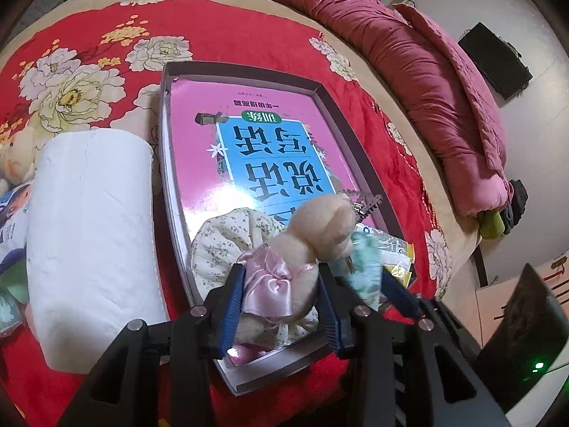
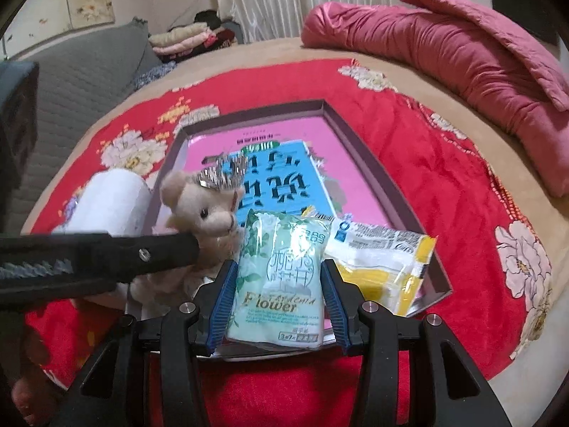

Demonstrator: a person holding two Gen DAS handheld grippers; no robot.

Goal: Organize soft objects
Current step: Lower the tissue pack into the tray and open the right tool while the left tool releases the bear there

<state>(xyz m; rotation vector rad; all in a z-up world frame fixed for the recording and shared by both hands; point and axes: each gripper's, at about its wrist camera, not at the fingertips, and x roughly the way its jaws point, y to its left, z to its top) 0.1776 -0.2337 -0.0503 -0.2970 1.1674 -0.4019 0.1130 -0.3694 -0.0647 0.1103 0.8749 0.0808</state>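
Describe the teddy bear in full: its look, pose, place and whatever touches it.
The teddy bear is a small cream plush toy with dark bead eyes, a silvery spiked crown on its head and a shiny pink satin dress. It sits upright over the near end of the grey box, facing away from the left tool, whose blue pads flank its body; whether they press on it is unclear. A floral fabric cushion lies beneath it, and a green tissue pack stands beside it.

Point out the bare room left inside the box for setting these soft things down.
Free: the far half of the box, over the pink book. Crowded: the near end, with the teddy bear, floral pouch, green tissue pack and yellow packet.
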